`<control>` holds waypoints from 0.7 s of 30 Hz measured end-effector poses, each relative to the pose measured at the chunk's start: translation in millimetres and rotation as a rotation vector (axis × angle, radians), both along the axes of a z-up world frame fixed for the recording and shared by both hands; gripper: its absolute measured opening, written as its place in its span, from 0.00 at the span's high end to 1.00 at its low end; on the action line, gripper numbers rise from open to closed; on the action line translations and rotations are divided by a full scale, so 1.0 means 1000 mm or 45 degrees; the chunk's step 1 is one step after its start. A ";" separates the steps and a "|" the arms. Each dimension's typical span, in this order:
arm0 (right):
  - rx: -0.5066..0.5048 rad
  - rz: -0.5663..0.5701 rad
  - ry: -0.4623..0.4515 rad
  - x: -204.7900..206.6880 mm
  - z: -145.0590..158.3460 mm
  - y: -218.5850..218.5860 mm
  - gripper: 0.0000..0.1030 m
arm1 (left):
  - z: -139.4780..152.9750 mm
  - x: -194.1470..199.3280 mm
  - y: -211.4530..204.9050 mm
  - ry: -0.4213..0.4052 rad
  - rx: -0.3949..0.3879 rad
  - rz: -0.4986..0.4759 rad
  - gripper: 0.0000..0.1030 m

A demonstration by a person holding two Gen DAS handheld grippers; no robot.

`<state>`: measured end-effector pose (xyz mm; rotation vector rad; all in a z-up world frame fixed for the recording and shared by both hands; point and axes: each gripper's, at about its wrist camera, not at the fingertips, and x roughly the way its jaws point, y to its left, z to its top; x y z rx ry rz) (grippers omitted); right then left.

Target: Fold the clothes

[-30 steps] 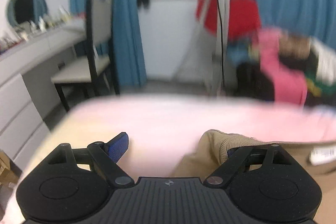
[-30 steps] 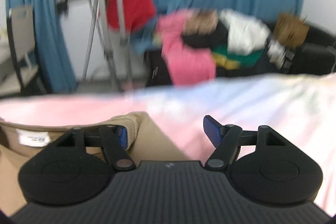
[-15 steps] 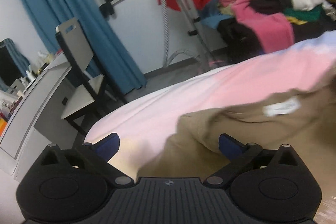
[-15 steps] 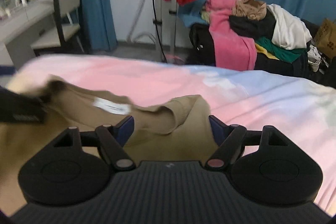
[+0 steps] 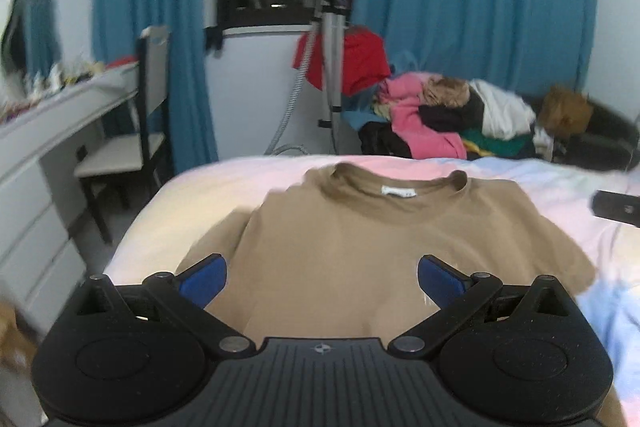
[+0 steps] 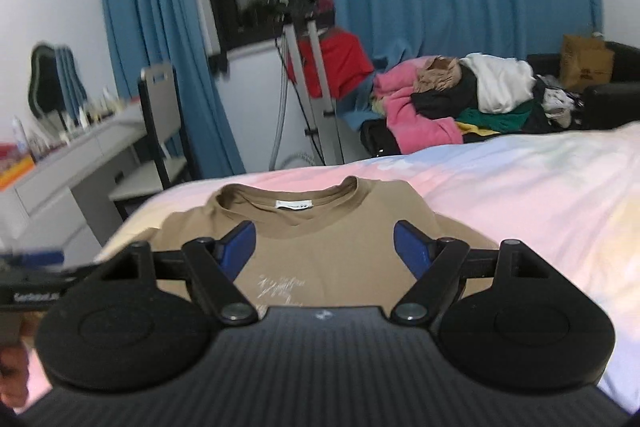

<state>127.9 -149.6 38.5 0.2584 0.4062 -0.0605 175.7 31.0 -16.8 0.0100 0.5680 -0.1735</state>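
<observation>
A wide bed covered in a pink and pale-blue pastel sheet (image 5: 520,187) is seen, with a tan short-sleeved cotton T-shirt (image 5: 340,239) spread flat on it, collar away. Above the shirt, the left gripper (image 5: 322,279) is held fully open after widening, empty; the right gripper (image 6: 324,247) is likewise parted, gripping nothing.
</observation>
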 end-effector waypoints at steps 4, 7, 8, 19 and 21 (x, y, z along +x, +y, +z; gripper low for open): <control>0.103 -0.024 -0.032 -0.038 -0.007 -0.001 0.25 | -0.006 -0.033 0.044 0.044 -0.126 0.087 0.00; 0.151 -0.041 -0.037 -0.053 -0.013 -0.002 0.25 | -0.009 -0.025 0.084 0.133 -0.337 0.183 0.00; 0.160 -0.047 -0.038 -0.054 -0.015 -0.002 0.25 | -0.011 -0.020 0.098 0.153 -0.428 0.222 0.00; 0.287 -0.061 0.074 -0.028 -0.069 -0.010 0.35 | -0.086 0.053 0.189 0.270 -0.921 0.522 0.12; 0.307 -0.031 0.096 -0.018 -0.074 -0.007 0.34 | -0.093 0.065 0.188 0.255 -0.983 0.495 0.12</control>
